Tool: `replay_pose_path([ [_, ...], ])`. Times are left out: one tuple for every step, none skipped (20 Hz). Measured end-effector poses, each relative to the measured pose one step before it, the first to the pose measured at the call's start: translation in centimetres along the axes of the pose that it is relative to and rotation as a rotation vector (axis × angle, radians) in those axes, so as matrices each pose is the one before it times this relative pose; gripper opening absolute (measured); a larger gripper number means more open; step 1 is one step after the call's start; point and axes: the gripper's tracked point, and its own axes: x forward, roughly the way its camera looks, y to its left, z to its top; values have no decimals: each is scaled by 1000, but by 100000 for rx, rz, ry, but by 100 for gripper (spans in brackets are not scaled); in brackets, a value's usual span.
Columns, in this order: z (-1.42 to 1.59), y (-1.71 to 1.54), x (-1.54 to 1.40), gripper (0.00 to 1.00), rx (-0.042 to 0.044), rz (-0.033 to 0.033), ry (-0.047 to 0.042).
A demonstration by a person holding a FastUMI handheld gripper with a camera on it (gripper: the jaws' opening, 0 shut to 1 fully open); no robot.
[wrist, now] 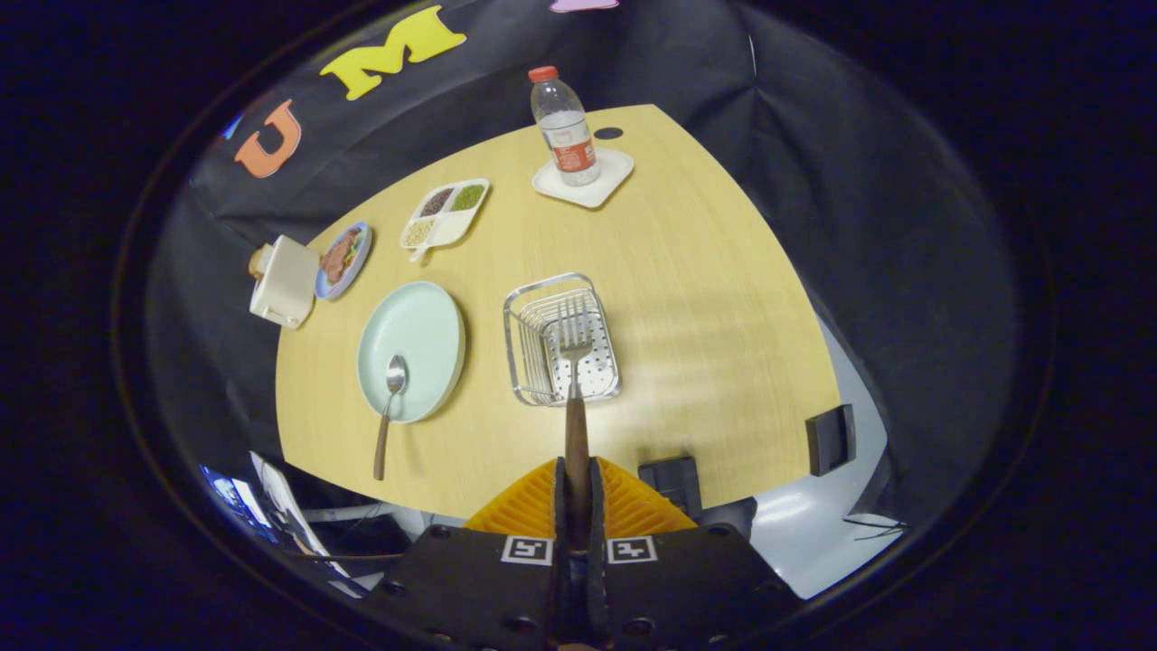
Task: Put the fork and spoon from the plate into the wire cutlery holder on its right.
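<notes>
Gripper view: the hand-held gripper [577, 479] is clamped on the wooden-handled steel fork [575, 362], tines over the silver wire cutlery holder [560, 339]; lower it centred before releasing. The wooden-handled spoon [390, 407] waits left on the pale green plate [425, 325].

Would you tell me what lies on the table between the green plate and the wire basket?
Nothing: the gripper view shows bare table between the plate and the basket.

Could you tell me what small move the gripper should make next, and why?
Probably lower the fork into the wire holder and open. The gripper is shut on its handle, tines over the holder; the spoon lies on the plate.
</notes>
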Motion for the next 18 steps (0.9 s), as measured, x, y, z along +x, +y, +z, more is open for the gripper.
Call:
replay_pose_path([
  [281,460,-231,11,973,1417,-267],
  [220,337,-291,15,895,782,-846],
  [299,338,-44,22,547,559,-1221],
  [434,315,-465,35,249,725,-2004],
  [387,354,-18,49,383,378,-2065],
  [281,420,-192,62,518,115,-2045],
  [315,536,-427,75,85,-17,-1970],
  [101,606,-210,88,-900,-9,-1235],
  [-195,627,-248,88,-1691,-197,-644],
  [-113,685,-106,88,-2044,-418,-460],
  [-269,900,-212,88,-1991,-81,-366],
  [-196,1062,-88,88,-1651,494,-189],
  [-260,1232,-102,88,-1466,980,180],
  [-214,1338,121,88,-1180,1441,498],
  [-222,1310,395,88,-1198,614,71],
  [-210,1229,487,88,-1385,128,230],
  [-519,1251,662,88,-1561,-204,785],
  [-727,1377,489,88,-2066,379,1835],
])
